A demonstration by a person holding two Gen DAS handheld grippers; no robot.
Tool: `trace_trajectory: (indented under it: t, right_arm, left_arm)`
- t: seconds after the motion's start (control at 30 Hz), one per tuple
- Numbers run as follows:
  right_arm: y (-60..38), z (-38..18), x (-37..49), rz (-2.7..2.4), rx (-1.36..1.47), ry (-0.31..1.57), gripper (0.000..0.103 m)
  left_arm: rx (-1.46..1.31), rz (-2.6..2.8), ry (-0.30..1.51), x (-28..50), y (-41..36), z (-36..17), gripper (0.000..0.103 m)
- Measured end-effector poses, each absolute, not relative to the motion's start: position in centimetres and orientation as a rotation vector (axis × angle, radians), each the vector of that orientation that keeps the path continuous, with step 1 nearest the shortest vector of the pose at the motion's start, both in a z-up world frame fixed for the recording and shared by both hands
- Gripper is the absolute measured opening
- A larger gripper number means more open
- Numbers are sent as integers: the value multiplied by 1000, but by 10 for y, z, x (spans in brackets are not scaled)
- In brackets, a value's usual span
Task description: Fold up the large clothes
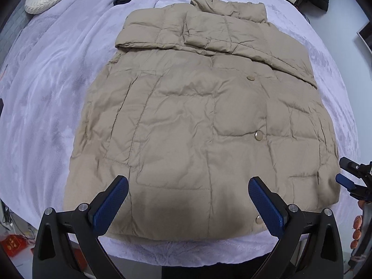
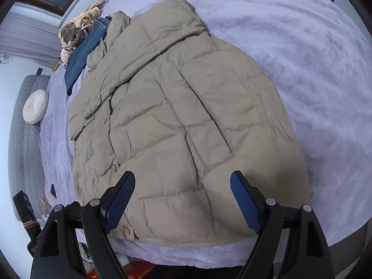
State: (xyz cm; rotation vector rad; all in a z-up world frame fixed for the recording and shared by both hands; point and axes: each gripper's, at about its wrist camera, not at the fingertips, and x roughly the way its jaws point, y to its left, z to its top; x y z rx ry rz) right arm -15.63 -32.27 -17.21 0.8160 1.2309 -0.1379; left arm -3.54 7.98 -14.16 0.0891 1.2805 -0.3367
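Both wide-spread, empty blue-padded grippers, left gripper (image 1: 188,200) and right gripper (image 2: 182,196), hover over the hem at the frames' bottom of the beige quilted puffer jacket (image 1: 197,121) flat on the lilac fleece bedspread (image 1: 46,93), whose slippery padding could slide from a shallow pinch.

The left hand-held gripper (image 1: 188,197) has two matte black plastic arms, each with a triangular cut-out near its base and round silver screw heads at the pivots. Its fingers (image 1: 111,205) carry flat blue pads with a fine dotted texture. The right hand-held gripper (image 2: 182,198) is built alike: black arms, silver screws, and blue textured pads (image 2: 119,202) on its fingers.
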Motion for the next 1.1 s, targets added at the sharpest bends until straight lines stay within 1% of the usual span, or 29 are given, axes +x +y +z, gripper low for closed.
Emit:
trace_trajectory:
  t: [0.33, 0.63, 0.83, 1.03, 1.1]
  right_arm:
    - [-321, -193, -216, -280, 997, 1236, 86]
    - [-331, -228, -231, -343, 1141, 1263, 86]
    - [-337, -245, -232, -357, 1275, 1159, 86]
    - [-333, -238, -221, -278, 1348, 1027, 87]
    - [-333, -234, -218, -253, 1354, 1003, 93]
  left_arm:
    - [53, -358, 1312, -57, 122, -157, 103]
    - [-99, -277, 1376, -69, 165, -182, 103]
    - [-212, -272, 1405, -73, 184, -197, 103]
    - [-333, -252, 1452, -74, 212, -215, 103]
    - [-381, -245, 1464, -76, 222, -220, 103]
